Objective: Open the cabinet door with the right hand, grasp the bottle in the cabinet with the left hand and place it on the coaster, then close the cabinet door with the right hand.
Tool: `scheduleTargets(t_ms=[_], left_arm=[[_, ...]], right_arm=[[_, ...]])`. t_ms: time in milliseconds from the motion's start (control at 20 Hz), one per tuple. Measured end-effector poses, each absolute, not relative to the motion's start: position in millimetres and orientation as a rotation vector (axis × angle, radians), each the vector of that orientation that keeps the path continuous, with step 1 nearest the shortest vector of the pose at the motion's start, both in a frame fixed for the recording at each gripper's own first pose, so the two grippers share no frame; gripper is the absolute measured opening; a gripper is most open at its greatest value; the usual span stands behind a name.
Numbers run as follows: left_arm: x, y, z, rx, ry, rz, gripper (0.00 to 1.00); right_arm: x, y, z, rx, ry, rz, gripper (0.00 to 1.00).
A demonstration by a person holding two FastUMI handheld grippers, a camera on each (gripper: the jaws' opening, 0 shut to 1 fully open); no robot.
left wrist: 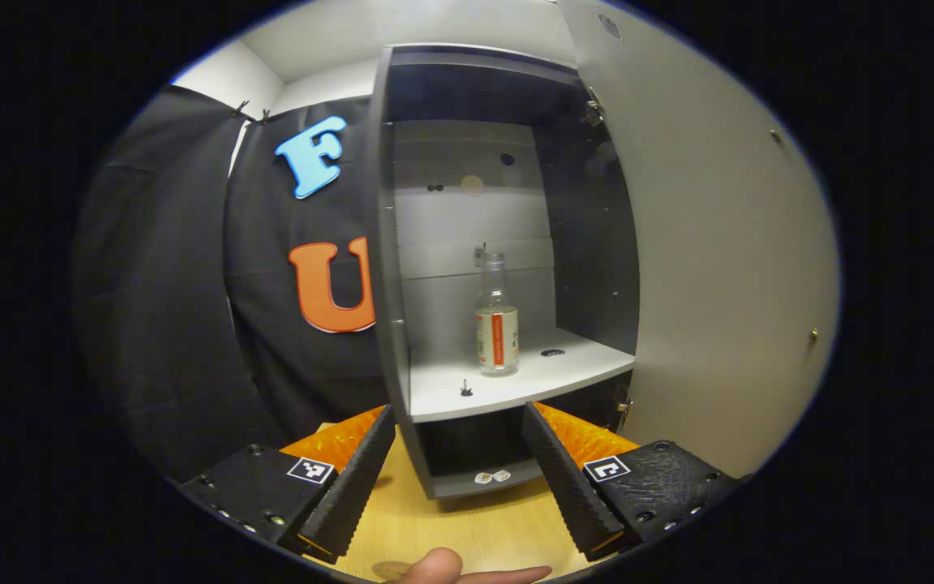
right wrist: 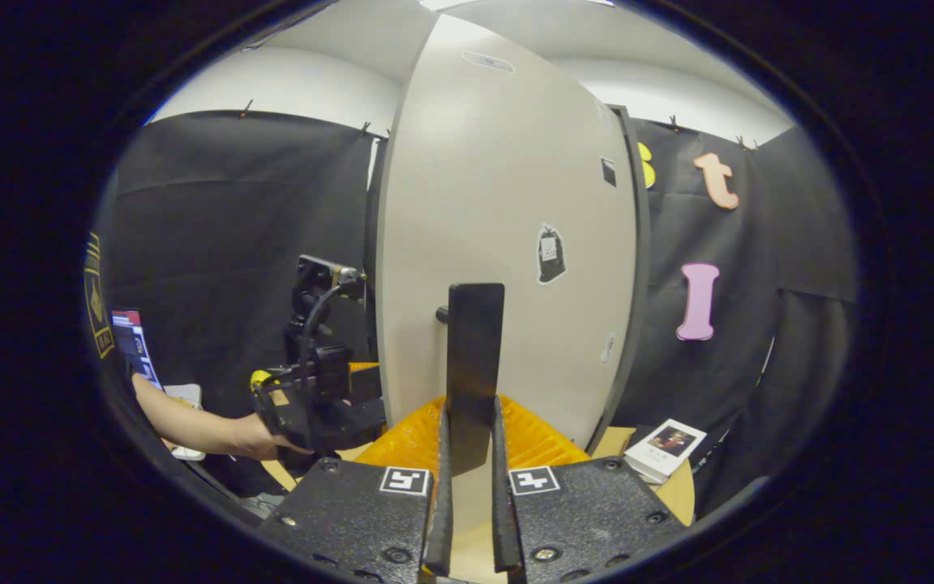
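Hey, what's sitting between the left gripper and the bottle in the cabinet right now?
Nothing blocks it. In the left gripper view, the left gripper faces the bottle with its jaws apart; between them lie bare tabletop and the shelf's front edge.

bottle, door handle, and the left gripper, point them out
bottle (left wrist: 497, 328), left gripper view, on its label
door handle (right wrist: 475, 357), right gripper view, on its flat bar
left gripper (left wrist: 459, 458), left gripper view, midway between fingertips

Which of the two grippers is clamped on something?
The right gripper: both fingers press the cabinet door's dark handle. The left gripper is open, facing the bottle.
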State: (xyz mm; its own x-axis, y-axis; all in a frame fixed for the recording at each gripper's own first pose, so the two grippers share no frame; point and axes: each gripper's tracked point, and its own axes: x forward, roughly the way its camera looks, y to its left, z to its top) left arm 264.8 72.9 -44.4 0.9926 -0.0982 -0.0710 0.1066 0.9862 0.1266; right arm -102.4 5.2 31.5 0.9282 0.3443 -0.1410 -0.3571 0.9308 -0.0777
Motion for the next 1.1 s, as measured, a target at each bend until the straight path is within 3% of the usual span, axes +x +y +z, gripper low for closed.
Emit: scheduleTargets(t_ms=[250, 450, 500, 700, 850, 950, 1050, 1100], left_arm=[[319, 36, -32, 0.090, 0.030, -0.124, 0.96], [363, 32, -31, 0.070, 0.024, -0.084, 0.96], [373, 34, -31, 0.076, 0.019, -0.065, 1.00], [410, 31, -18, 0.119, -0.048, -0.014, 0.96], [433, 22, -18, 0.084, -0.038, -0.010, 1.00], [451, 27, -13, 0.134, -0.032, 0.029, 1.00], [468, 27, -3, 0.164, -0.056, 0.048, 0.96], [476, 24, -1, 0.161, -0.056, 0.046, 0.96]], right_arm=[[-125, -35, 51, -0.220, 0.089, 0.224, 0.22], [-132, -66, 53, -0.167, 0.076, 0.139, 0.20], [-134, -74, 53, -0.146, 0.070, 0.114, 0.20], [-138, -109, 65, -0.085, 0.014, 0.014, 0.22], [-139, -142, 67, -0.068, -0.021, -0.108, 0.09], [-148, -177, 72, -0.060, -0.043, -0.209, 0.24], [-138, -188, 68, 0.023, -0.046, -0.214, 0.49], [-138, -189, 68, 0.054, -0.053, -0.196, 0.53]])
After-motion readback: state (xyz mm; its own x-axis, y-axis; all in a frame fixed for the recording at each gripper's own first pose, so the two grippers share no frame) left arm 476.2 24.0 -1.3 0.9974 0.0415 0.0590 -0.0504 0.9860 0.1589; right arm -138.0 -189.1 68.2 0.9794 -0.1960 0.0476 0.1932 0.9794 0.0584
